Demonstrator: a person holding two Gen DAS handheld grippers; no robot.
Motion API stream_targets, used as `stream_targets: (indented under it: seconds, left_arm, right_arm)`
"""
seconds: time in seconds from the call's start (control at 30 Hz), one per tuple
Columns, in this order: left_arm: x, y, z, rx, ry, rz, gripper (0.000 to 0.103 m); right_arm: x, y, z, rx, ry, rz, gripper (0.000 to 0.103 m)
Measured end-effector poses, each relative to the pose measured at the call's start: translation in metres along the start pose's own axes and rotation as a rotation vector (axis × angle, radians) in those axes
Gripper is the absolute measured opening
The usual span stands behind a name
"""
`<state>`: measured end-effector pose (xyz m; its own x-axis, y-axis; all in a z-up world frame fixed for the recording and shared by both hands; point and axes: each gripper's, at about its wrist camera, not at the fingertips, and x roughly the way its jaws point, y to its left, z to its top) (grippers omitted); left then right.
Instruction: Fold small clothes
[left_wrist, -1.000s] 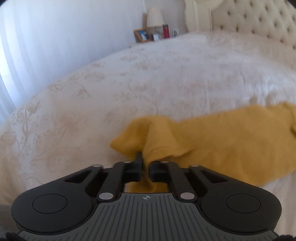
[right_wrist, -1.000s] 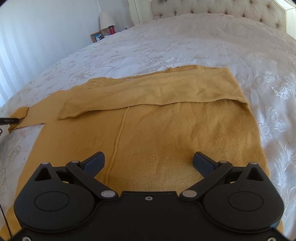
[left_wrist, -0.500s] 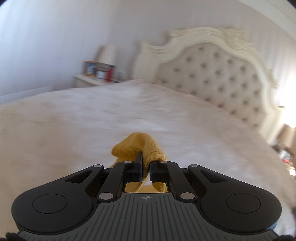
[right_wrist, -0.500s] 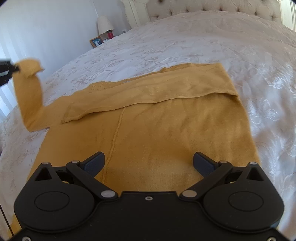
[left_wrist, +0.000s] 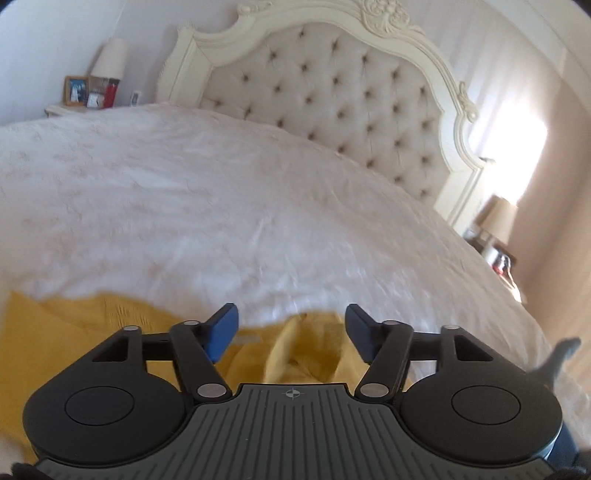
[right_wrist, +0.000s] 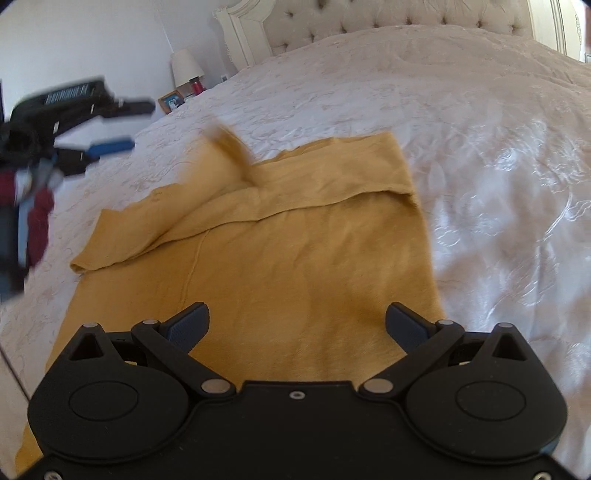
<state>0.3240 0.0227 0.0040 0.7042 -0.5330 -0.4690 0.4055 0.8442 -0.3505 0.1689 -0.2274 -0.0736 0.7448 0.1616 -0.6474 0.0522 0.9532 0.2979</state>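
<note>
On the bed (right_wrist: 480, 147), the soft, limp yellow sweater (right_wrist: 295, 258) folds easily by its hem; left hand-held gripper (left_wrist: 291, 332) is opening, empty; right hand-held gripper (right_wrist: 297, 323) released.

You can read no words or numbers here. The left gripper (right_wrist: 110, 127), at the left edge of the right wrist view, carries a label too blurred to make out. Its body (left_wrist: 291, 413) bears only a small crosshair sign, lower centre.

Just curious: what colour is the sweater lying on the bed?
Mustard yellow, plain knit sweater; it shows best in the right wrist view.
</note>
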Motion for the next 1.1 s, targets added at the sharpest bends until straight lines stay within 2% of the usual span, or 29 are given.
stream_targets:
  seconds: [0.07, 0.33, 0.4, 0.5, 0.6, 0.77, 0.83, 1.0, 1.1]
  left_arm:
    - [-0.005, 0.007, -0.017, 0.004, 0.028, 0.028, 0.071]
    - [-0.044, 0.069, -0.079, -0.019, 0.135, 0.249, 0.071]
    - [-0.054, 0.082, -0.091, -0.028, 0.141, 0.279, 0.071]
    - [-0.065, 0.092, -0.100, 0.000, 0.119, 0.282, 0.070]
    - [-0.063, 0.092, -0.102, 0.031, 0.117, 0.280, 0.071]
    - [-0.051, 0.078, -0.111, 0.097, 0.108, 0.302, 0.088]
    - [-0.050, 0.074, -0.113, 0.112, 0.116, 0.317, 0.089]
    - [-0.054, 0.078, -0.109, 0.070, 0.150, 0.308, 0.089]
    - [-0.057, 0.079, -0.108, 0.063, 0.158, 0.289, 0.089]
  right_arm:
    - [0.002, -0.001, 0.003, -0.003, 0.002, -0.005, 0.102]
    - [0.018, 0.013, 0.020, -0.051, 0.003, 0.012, 0.102]
    - [0.025, 0.016, 0.027, -0.051, 0.008, 0.031, 0.101]
    - [0.038, 0.018, 0.040, -0.033, 0.020, 0.059, 0.100]
    - [0.053, 0.018, 0.056, -0.018, 0.026, 0.069, 0.091]
    - [0.075, 0.020, 0.080, -0.022, 0.010, 0.048, 0.084]
    - [0.083, 0.020, 0.089, -0.018, 0.006, 0.050, 0.081]
    - [0.111, 0.015, 0.098, 0.024, 0.036, 0.060, 0.072]
    - [0.125, 0.015, 0.099, 0.028, 0.068, 0.060, 0.059]
